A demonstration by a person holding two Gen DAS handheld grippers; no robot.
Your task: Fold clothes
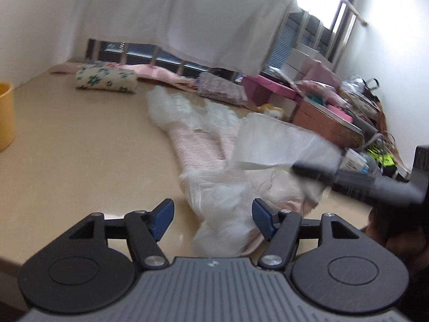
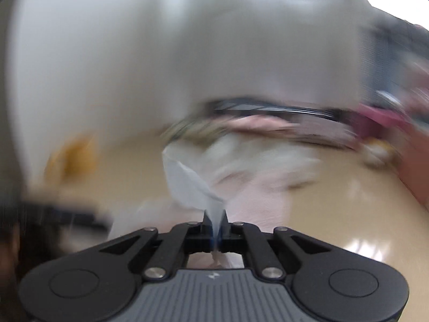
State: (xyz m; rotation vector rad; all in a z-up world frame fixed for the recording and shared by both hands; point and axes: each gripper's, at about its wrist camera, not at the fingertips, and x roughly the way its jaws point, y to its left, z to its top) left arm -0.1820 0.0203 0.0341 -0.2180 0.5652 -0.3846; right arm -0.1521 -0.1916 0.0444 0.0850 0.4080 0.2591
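A pale pink and white garment lies stretched across the beige tabletop. My left gripper stands open just above the garment's near end, white cloth showing between its blue pads, which do not press on it. In the left wrist view my right gripper reaches in from the right, lifting a white flap of the garment. The right wrist view is blurred; there my right gripper is shut on a thin white fold of the garment.
A floral pillow and pink folded cloth lie at the table's far side under a white curtain. A yellow container stands at the left edge. Pink boxes, a soft toy and clutter fill the right.
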